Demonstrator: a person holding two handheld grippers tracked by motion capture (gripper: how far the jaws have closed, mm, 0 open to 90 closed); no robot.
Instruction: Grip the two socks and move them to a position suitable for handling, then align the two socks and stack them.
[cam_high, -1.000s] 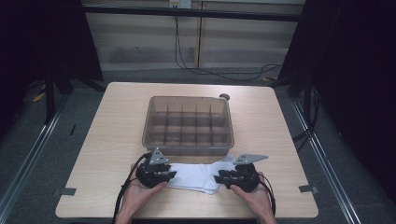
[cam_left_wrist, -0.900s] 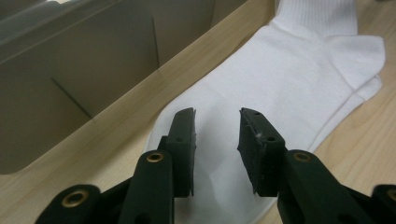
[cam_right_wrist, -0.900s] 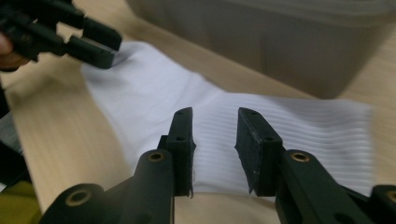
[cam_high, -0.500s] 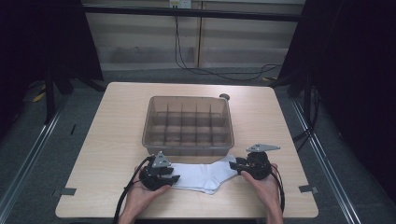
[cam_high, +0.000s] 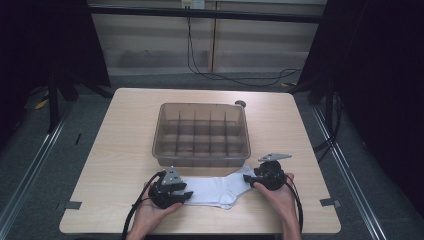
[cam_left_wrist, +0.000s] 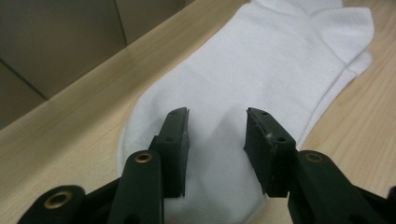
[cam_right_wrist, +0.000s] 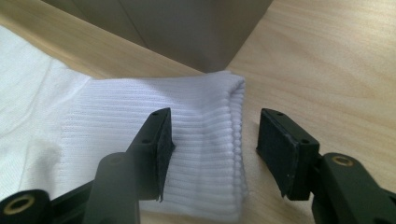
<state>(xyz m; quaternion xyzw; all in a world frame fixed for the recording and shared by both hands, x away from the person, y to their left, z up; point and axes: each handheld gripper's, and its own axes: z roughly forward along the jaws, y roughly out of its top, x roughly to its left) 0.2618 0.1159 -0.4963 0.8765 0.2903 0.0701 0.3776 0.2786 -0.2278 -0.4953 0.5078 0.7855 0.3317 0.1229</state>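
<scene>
A white ankle sock (cam_high: 217, 189) lies flat on the table near the front edge, its toe toward the left and its ribbed cuff toward the right. My left gripper (cam_high: 186, 195) rests at the toe end. In the left gripper view it (cam_left_wrist: 217, 140) is open, its jaws straddling the toe fabric (cam_left_wrist: 261, 60), which puckers slightly between them. My right gripper (cam_high: 253, 180) is at the cuff. In the right gripper view it (cam_right_wrist: 212, 144) is open wide, one jaw over the ribbed cuff (cam_right_wrist: 196, 102) and the other over bare wood beside the cuff's edge.
A clear plastic organiser box (cam_high: 200, 161) with several compartments stands on the wooden table (cam_high: 120, 140) just behind the sock; its corner (cam_right_wrist: 187, 28) is close above the cuff. A small dark round object (cam_high: 240, 104) sits behind the box. Bare wood lies left and right.
My right gripper has moved to the right and a little away from me. The sock now lies stretched out longer between the two grippers. The left gripper has barely moved.
</scene>
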